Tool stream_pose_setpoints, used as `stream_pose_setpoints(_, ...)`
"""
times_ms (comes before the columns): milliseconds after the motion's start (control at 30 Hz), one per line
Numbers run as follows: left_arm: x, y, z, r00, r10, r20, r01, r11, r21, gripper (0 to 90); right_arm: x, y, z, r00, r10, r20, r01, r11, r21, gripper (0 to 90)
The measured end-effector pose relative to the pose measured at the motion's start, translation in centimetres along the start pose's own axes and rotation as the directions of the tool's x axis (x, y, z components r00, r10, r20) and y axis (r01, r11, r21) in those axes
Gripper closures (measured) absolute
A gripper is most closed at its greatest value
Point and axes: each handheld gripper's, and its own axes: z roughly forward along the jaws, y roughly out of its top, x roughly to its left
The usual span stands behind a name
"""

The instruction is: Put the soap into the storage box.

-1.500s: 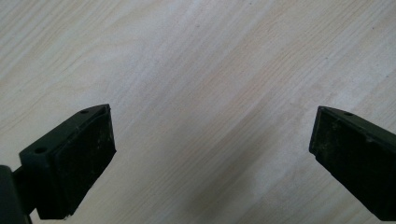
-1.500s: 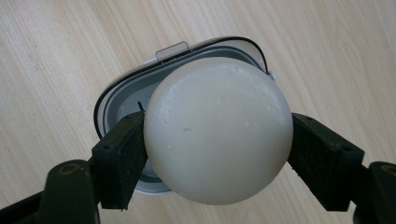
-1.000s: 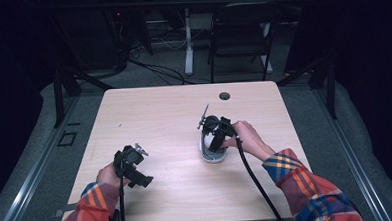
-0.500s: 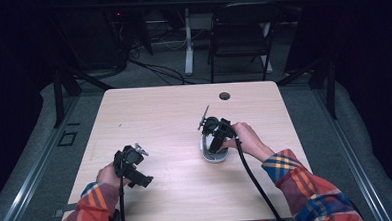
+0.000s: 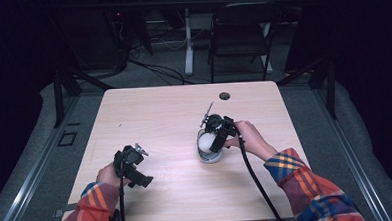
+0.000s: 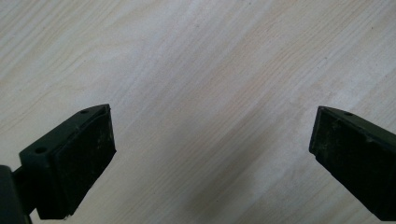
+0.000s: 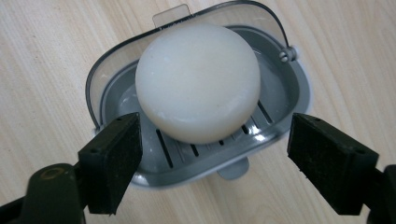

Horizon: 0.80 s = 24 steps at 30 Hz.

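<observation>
A round, smooth white soap bar is sitting in a grey slotted plastic dish on the pale wooden surface, right gripper jaws hovering wide apart; left gripper jaws gaping wide over bare wood.

soap dish mostly hidden behind right gripper

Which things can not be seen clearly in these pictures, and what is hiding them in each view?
- Soap dish: the right gripper view shows the soap covering most of its slatted floor; the clear lid's far side blurs into the table.
- Soap dish in the high view: the right gripper covers part of it.
- Small dark round thing, high view: too small to identify.
- Left gripper: its body is cut off by the bottom edge.
</observation>
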Motion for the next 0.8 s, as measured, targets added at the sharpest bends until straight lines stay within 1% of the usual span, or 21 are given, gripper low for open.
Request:
stream_pose_setpoints(33, 0.0, 0.0, 0.0, 1.0, -0.001, -0.002, 0.001, 1.0, -0.003, 0.2, 0.0, -0.1, -0.2, 1.0, 0.0, -0.002, 0.0, 1.0, -0.001, 15.5)
stream_pose_setpoints(67, 0.0, 0.0, 0.0, 1.0, 0.0, 0.001, 0.0, 1.0, 0.001, 0.3, 0.0, -0.2, -0.4, 1.0, -0.004, 0.006, 0.004, 1.0, -0.011, 14.7)
stream_pose_setpoints(133, 0.0, 0.0, 0.0, 1.0, -0.001, 0.001, 0.001, 1.0, 0.0, 0.2, 0.0, -0.4, -0.8, 1.0, -0.003, 0.004, 0.003, 1.0, -0.027, 14.3)
stream_pose_setpoints(167, 0.0, 0.0, 0.0, 1.0, 0.0, 0.0, 0.0, 1.0, 0.0, 0.2, 0.0, -0.5, -1.0, 1.0, -0.005, 0.007, 0.005, 1.0, -0.026, 13.5)
stream_pose_setpoints(267, 0.0, 0.0, 0.0, 1.0, 0.0, 0.0, 0.0, 1.0, -0.001, 0.2, -0.1, -1.0, -1.7, 1.0, 0.005, 0.0, -0.005, 0.999, -0.043, 11.2)
stream_pose_setpoints(333, 0.0, 0.0, 0.0, 1.0, 0.001, -0.001, -0.001, 1.0, -0.004, 0.2, -0.2, -1.4, -2.2, 1.0, 0.008, 0.003, -0.008, 0.998, -0.055, 8.8)
stream_pose_setpoints(433, 0.0, -0.1, -0.1, 1.0, 0.0, -0.002, 0.0, 1.0, -0.005, 0.2, -0.3, -2.2, -2.8, 0.9997, 0.023, 0.009, -0.022, 0.997, -0.072, 6.3)
stream_pose_setpoints(667, 0.0, 0.0, -0.1, 1.0, 0.001, -0.005, -0.001, 1.0, -0.004, 0.2, -0.5, -4.3, -4.4, 0.9984, 0.049, 0.027, -0.046, 0.994, -0.097, 4.3)
stream_pose_setpoints(767, 0.0, 0.0, -0.1, 1.0, 0.003, -0.002, -0.003, 1.0, -0.001, 0.2, -0.7, -5.4, -4.8, 0.998, 0.062, 0.013, -0.06, 0.992, -0.107, 3.6)
stream_pose_setpoints(800, -0.1, 0.0, -0.1, 1.0, 0.002, -0.003, -0.002, 1.0, -0.001, 0.2, -0.7, -5.6, -4.9, 0.9977, 0.064, 0.02, -0.062, 0.993, -0.105, 3.1)
